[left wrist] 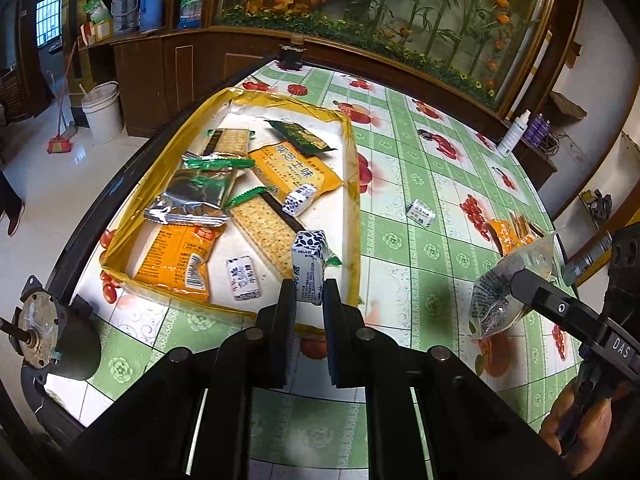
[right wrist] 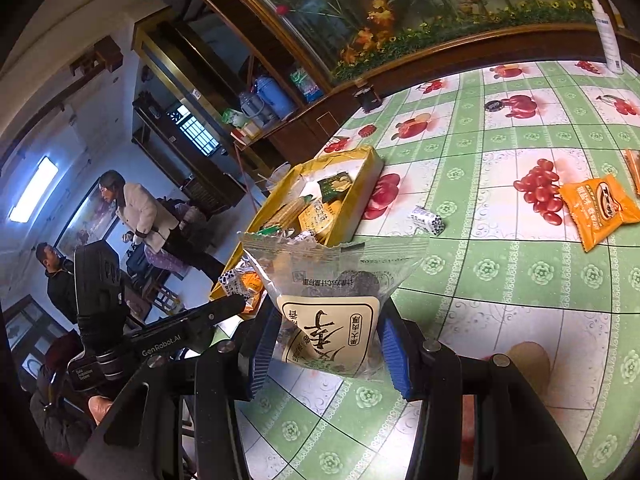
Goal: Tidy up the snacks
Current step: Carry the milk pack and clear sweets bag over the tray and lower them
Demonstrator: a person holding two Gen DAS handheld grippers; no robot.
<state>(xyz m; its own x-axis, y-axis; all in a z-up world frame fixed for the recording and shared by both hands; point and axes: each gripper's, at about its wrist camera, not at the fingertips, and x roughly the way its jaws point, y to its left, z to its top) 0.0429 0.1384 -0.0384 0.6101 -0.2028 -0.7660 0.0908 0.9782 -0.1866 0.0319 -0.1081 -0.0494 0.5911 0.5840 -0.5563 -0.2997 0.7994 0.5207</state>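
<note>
Left gripper [left wrist: 309, 300] has its jaws pinched narrow on a small black-and-white patterned candy [left wrist: 308, 268], held upright over the near rim of the yellow tray [left wrist: 352, 200]. Right gripper [right wrist: 326, 354] has its jaws partly closed on a clear cookie packet [right wrist: 328, 320] with a cream label, lifted off the desk [right wrist: 500, 292] just right of the tray. Tray already holds a fair pile: cracker packs [left wrist: 266, 220], orange biscuit packets [left wrist: 172, 260], a silver packet [left wrist: 188, 200], a dark green packet [left wrist: 302, 136], a couple of small candies [left wrist: 242, 278]. Left on the desk: one small patterned candy [right wrist: 428, 220] just beside the tray, an orange snack packet [right wrist: 598, 208] farther right, and possibly one more orange packet at the frame edge, too cropped to be sure. Judgement: well past half, both held items look headed into the tray, two or three pieces still to collect.
</note>
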